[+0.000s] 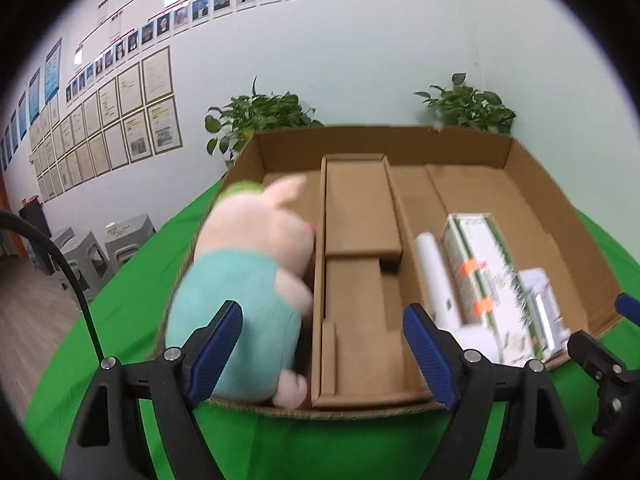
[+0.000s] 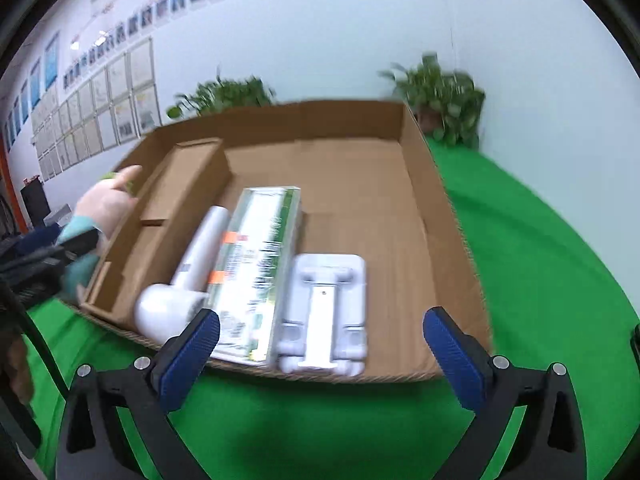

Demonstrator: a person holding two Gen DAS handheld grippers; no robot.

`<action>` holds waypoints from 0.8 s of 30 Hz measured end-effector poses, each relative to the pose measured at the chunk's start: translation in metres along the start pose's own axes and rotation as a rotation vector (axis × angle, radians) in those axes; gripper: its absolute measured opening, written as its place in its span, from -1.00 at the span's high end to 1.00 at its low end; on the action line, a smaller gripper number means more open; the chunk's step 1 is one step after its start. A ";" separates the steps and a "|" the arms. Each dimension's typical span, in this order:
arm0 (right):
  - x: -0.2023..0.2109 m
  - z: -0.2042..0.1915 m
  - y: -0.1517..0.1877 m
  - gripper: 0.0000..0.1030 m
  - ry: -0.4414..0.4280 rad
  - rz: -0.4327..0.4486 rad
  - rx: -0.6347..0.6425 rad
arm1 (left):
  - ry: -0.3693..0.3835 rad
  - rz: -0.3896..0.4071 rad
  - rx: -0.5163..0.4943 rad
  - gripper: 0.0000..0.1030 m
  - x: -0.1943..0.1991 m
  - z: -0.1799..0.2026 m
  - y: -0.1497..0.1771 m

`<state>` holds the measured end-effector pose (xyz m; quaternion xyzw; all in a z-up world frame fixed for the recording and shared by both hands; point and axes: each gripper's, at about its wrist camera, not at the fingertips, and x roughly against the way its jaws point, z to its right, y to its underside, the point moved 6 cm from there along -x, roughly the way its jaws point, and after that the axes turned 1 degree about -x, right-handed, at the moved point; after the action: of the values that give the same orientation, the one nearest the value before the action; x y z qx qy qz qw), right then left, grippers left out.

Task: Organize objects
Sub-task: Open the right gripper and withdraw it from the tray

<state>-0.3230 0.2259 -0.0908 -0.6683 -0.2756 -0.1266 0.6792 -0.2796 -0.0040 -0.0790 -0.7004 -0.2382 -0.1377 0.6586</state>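
A shallow cardboard tray [image 1: 540, 200] [image 2: 424, 184] lies on a green cloth. A pink plush pig in a teal shirt [image 1: 248, 276] [image 2: 100, 204] lies in its left compartment, beside a cardboard divider [image 1: 356, 236]. In the right compartment lie a white hair dryer [image 2: 188, 276] [image 1: 434, 276], a green-and-white carton [image 2: 256, 268] [image 1: 488, 276] and a white plastic stand [image 2: 324, 312] [image 1: 542, 300]. My left gripper [image 1: 324, 352] is open and empty at the tray's near edge, its left finger next to the pig. My right gripper [image 2: 324, 356] is open and empty, just in front of the stand.
Two potted plants [image 1: 260, 120] [image 1: 468, 108] stand behind the tray against a pale wall with framed papers [image 1: 120, 120]. Grey stools [image 1: 100, 248] stand on the floor to the left. Green cloth [image 2: 540, 260] stretches to the right of the tray.
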 end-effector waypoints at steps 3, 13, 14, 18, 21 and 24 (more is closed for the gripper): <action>-0.003 -0.015 0.003 -0.99 0.008 0.010 0.008 | -0.039 0.042 -0.020 -0.63 -0.008 0.006 0.006; -0.026 -0.021 0.011 -0.99 0.083 0.000 -0.016 | -0.076 0.076 -0.058 -0.91 -0.019 0.024 0.012; -0.028 -0.021 0.013 -0.99 0.088 -0.001 -0.015 | -0.063 0.074 -0.062 -0.97 -0.019 0.025 0.014; -0.031 -0.025 0.015 -0.99 0.107 -0.006 0.013 | -0.074 0.060 -0.068 -0.98 -0.022 0.027 0.016; -0.031 -0.024 0.015 -0.99 0.103 -0.008 0.010 | -0.073 0.060 -0.067 -0.98 -0.021 0.027 0.016; -0.031 -0.023 0.015 -1.00 0.103 -0.011 0.010 | -0.073 0.059 -0.067 -0.98 -0.021 0.028 0.017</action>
<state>-0.3351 0.1986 -0.1192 -0.6559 -0.2447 -0.1632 0.6952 -0.2923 0.0196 -0.1067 -0.7332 -0.2364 -0.1006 0.6296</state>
